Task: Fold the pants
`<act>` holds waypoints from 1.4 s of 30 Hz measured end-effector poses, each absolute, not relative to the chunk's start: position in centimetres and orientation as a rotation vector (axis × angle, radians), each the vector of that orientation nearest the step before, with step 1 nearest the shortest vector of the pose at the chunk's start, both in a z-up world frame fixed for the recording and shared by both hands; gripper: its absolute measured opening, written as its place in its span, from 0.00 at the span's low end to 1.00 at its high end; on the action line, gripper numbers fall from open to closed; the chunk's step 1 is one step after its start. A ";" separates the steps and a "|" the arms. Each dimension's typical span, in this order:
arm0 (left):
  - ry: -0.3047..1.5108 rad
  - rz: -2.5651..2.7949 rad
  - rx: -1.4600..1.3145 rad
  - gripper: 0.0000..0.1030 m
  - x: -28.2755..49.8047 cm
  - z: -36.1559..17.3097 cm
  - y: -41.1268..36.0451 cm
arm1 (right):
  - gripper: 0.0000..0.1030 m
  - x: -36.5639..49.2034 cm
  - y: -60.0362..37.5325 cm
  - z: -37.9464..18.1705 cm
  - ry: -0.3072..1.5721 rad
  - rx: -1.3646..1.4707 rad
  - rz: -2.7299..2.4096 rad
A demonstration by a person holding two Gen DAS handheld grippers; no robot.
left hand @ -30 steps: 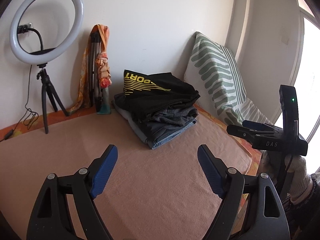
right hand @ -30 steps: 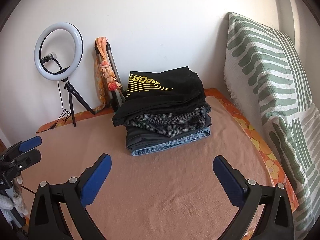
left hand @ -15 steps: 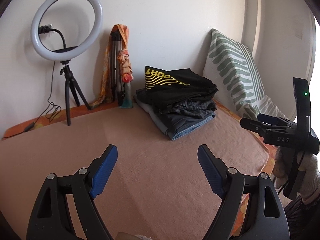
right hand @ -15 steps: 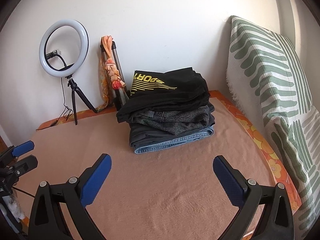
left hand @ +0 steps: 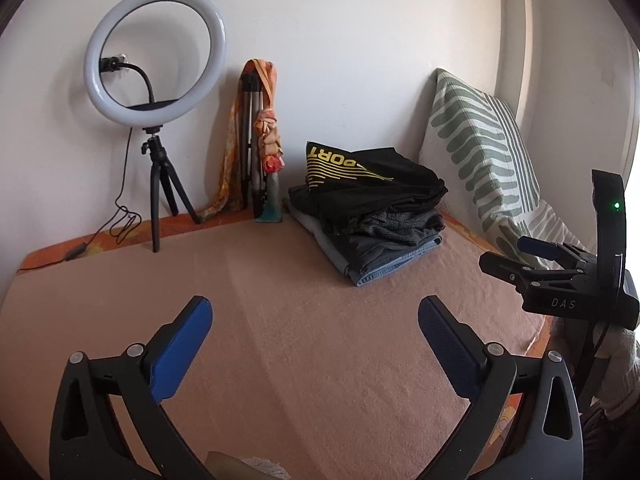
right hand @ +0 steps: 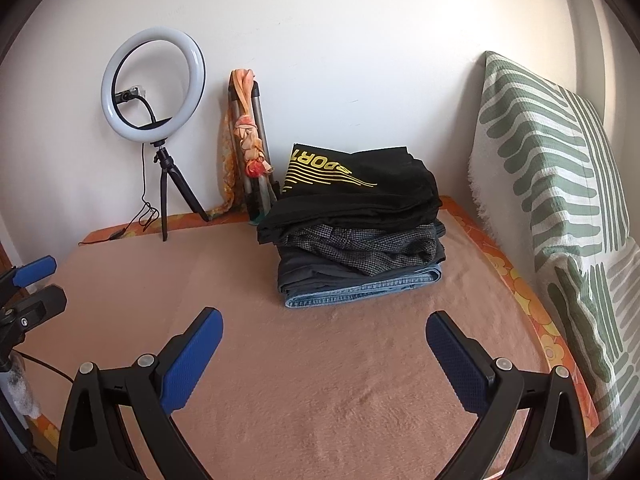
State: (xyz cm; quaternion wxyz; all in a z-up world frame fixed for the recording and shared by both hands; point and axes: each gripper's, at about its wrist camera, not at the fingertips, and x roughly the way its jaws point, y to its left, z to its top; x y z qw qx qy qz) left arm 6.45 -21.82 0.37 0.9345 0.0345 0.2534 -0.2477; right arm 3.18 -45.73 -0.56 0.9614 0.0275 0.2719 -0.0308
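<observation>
You read yellow inverted lettering "PORT" on the black garment [left hand: 372, 180] topping the stack, white "DAS" on the right tongs' [left hand: 532, 258] black body.

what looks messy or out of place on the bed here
Little stands out. The stack of folded pants is slightly uneven, its black top pair overhanging to the left. Both the left gripper and right gripper are open, holding nothing.

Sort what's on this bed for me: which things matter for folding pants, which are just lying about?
Job: stack of folded clothes; left gripper, right gripper, both open and empty.

Lying about: ring light, scarf-draped tripod, striped pillow.
</observation>
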 end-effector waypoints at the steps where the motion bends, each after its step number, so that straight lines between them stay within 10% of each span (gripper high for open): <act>1: 0.519 -0.499 0.080 1.00 6.4 0.2 -21.9 | 1.00 3.2 -45.7 -0.6 0.550 0.056 -0.066; 42: 0.502 -0.478 0.113 1.00 6.0 -0.1 -20.9 | 1.00 3.9 -44.3 -1.1 0.570 0.003 -0.057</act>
